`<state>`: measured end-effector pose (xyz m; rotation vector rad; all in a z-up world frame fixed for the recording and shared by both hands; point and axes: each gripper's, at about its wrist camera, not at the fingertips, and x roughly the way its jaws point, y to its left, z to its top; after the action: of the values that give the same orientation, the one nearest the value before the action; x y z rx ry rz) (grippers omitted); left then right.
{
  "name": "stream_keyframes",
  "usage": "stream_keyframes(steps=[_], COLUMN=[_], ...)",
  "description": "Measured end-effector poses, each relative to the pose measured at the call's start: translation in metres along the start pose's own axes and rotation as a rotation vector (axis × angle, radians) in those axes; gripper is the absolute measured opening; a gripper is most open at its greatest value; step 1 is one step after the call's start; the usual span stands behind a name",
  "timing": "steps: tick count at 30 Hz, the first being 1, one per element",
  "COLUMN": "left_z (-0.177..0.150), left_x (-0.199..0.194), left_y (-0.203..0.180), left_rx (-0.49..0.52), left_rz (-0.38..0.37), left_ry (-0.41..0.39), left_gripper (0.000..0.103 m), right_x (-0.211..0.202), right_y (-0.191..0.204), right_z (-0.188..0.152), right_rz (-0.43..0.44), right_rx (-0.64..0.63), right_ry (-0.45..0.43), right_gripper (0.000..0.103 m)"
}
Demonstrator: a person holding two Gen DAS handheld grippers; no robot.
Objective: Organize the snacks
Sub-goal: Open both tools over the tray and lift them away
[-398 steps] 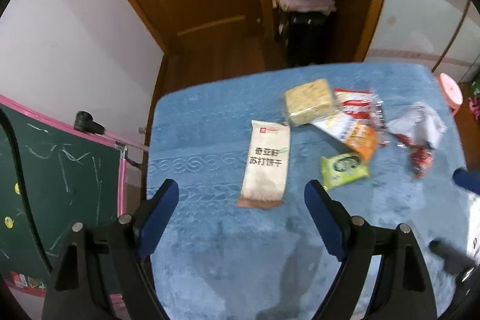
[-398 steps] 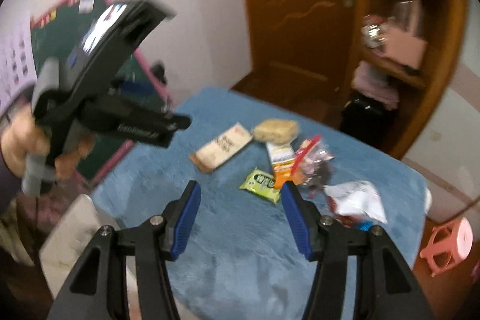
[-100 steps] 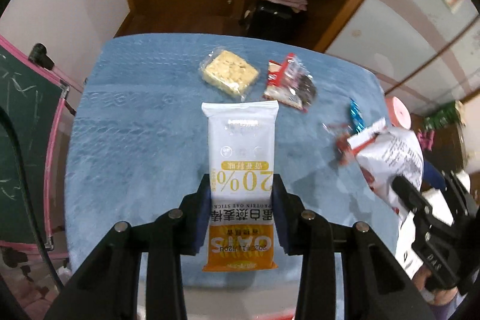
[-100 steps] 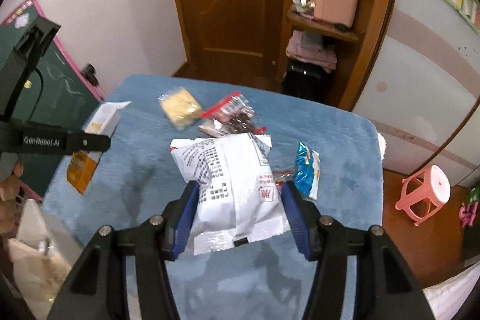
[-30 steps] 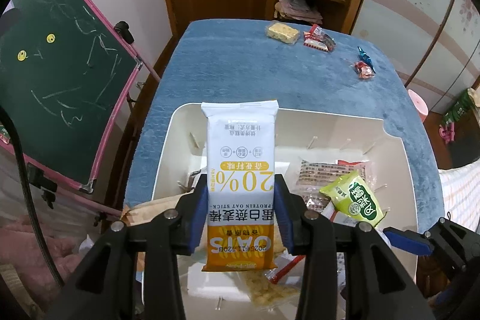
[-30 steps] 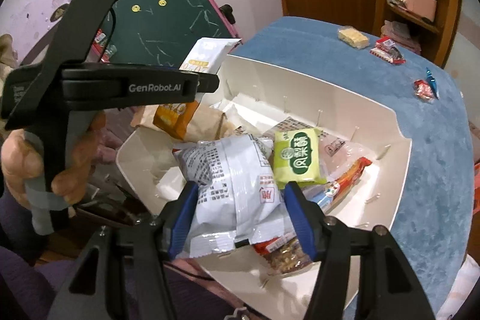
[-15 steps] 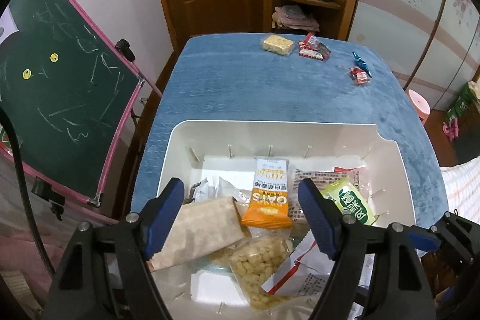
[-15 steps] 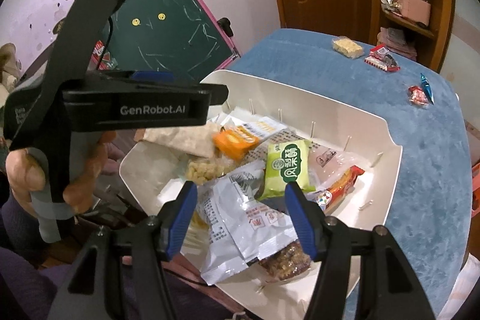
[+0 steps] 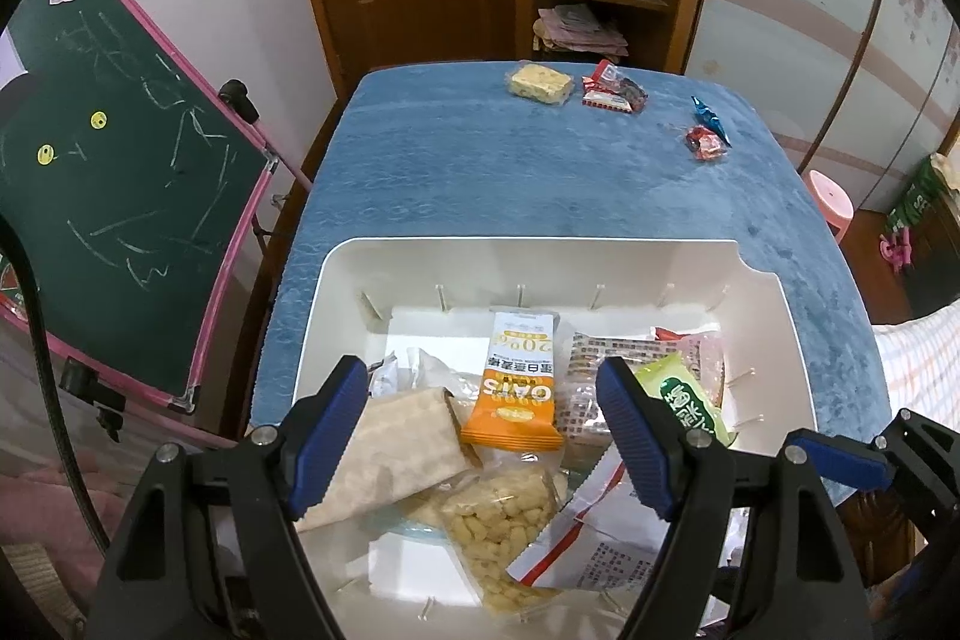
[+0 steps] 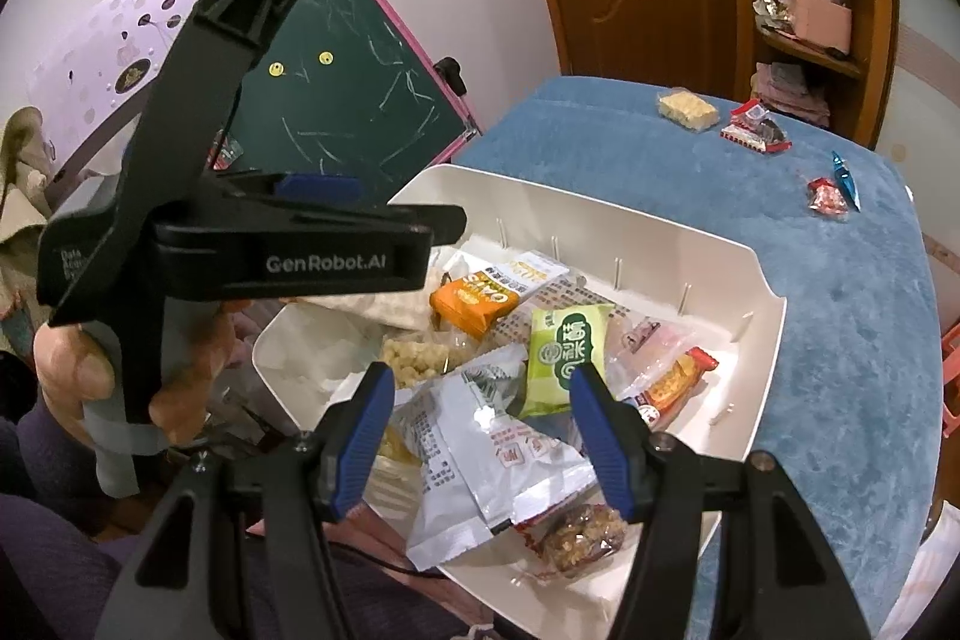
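My left gripper (image 9: 480, 418) gapes empty over the bin (image 9: 540, 262); the oat bar (image 9: 516, 388) lies at twelve o'clock, my right gripper (image 10: 480, 406) open too.

One white bin (image 9: 540, 262), four snacks on the blue table (image 9: 480, 172) near its far edge: one yellow cracker pack (image 9: 539, 83), one red-and-dark packet (image 9: 613, 93), one blue candy (image 9: 708, 119), one red candy (image 9: 705, 144), two grippers
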<state>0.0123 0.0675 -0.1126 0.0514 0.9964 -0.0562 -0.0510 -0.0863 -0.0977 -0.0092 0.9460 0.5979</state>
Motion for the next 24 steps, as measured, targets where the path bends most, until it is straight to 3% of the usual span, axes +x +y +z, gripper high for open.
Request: stream_keyframes(steps=[10, 24], left_z=[0.025, 0.111], left_x=[-0.017, -0.038], left_y=[-0.005, -0.035], left_rx=[0.036, 0.152], left_rz=[-0.003, -0.023], left_ry=[-0.036, -0.073], left_gripper=[0.077, 0.077], right_x=[-0.021, -0.054], right_y=[-0.022, -0.106], right_z=[0.013, 0.044], right_rz=[-0.036, -0.156], right_rx=[0.043, 0.193], right_ry=[-0.052, -0.116], right_gripper=[0.061, 0.061])
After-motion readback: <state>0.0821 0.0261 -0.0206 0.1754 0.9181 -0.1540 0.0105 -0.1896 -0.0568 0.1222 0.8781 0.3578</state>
